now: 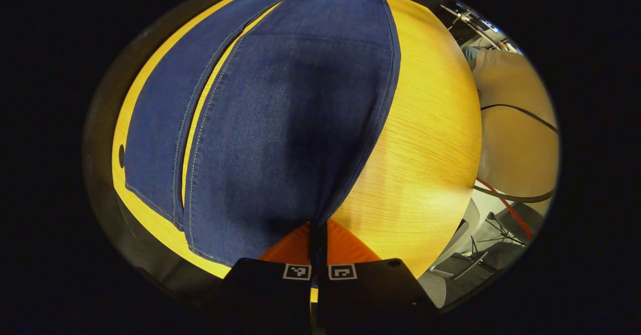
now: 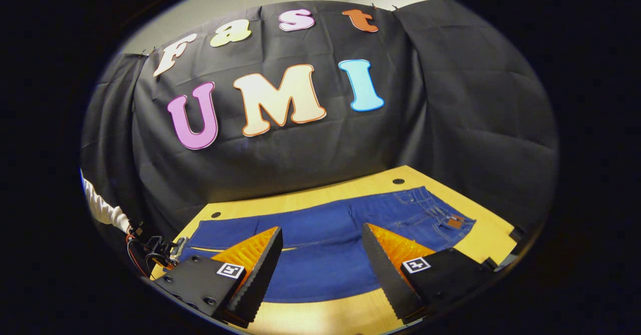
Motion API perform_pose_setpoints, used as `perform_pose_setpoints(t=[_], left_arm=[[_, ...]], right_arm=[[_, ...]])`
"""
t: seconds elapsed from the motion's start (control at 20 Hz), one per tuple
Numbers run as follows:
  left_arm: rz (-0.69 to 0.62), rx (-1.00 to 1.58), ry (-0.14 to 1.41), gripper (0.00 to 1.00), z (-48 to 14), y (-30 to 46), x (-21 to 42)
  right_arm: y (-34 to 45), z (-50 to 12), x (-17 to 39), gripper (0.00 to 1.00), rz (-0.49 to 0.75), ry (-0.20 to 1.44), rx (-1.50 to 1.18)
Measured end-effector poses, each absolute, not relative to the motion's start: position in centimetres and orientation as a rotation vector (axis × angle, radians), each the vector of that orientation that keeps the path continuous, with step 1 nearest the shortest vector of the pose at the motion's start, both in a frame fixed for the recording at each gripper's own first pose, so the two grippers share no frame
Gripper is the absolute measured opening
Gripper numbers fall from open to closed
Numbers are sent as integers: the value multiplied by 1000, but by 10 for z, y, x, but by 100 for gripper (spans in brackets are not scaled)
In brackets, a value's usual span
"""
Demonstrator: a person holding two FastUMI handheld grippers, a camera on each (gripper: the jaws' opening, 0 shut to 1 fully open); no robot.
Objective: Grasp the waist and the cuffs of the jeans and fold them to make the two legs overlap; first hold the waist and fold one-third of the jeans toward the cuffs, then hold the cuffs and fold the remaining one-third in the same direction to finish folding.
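Wood-grain table (image 2: 320, 195) sits in front of the black cloth wall (image 2: 450, 104), with small dark holes near its far edge. Jeans (image 2: 330, 255) lie flat and spread across the tabletop in the right gripper view: waist with its leather patch to the right, legs running off to the left, bare wood on the near and far sides. In the left gripper view the two legs (image 1: 280, 124) run away from the camera side by side, with a thin strip of table showing between them; the nearer leg's hem comes right down to the fingertips. Left gripper (image 1: 317, 235) is closed with its fingers together on a pinched edge of the denim at the cuff end, and the fabric rises into the gap, so it reads as gripping the jeans, though the contact point itself is in shadow and I can't confirm both pads press cloth. Right gripper (image 2: 320, 240) hangs above the near side of the jeans, fingers spread wide apart with nothing between them, not touching the cloth. At far left in the right gripper view, a white sleeve (image 2: 102, 207) and a bit of the other device with red wiring. Beyond the table's right edge in the left gripper view: a beige chair (image 1: 516, 124), cables and floor clutter.
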State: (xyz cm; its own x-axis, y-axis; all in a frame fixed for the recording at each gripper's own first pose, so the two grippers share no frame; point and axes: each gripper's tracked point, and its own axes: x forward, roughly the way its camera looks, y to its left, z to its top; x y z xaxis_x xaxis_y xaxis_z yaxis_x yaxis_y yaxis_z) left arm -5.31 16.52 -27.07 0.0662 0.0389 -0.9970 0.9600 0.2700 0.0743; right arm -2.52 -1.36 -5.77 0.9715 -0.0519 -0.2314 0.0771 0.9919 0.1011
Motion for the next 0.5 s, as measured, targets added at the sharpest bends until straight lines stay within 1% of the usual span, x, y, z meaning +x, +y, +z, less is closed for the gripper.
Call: perform_pose_setpoints(t=[0.05,0.25,0.35,0.4,0.45,0.5], left_arm=[[-940,1061,1299,0,-270,166,-53],[-917,1050,1315,0,-270,166,-52],[-901,1054,1325,0,-270,166,-51],[-892,1054,1334,0,-270,166,-51],[-883,1053,1343,0,-270,166,-51],[-872,1044,1352,0,-269,166,-51]], right_arm=[[-20,-46,-19,98,-59,213,97],[-48,-10,12,98,-19,179,0],[-64,-10,27,98,0,200,-57],[-71,-12,35,100,13,212,-78],[-78,-15,42,98,27,226,-104],[-87,-18,51,99,37,242,-134]])
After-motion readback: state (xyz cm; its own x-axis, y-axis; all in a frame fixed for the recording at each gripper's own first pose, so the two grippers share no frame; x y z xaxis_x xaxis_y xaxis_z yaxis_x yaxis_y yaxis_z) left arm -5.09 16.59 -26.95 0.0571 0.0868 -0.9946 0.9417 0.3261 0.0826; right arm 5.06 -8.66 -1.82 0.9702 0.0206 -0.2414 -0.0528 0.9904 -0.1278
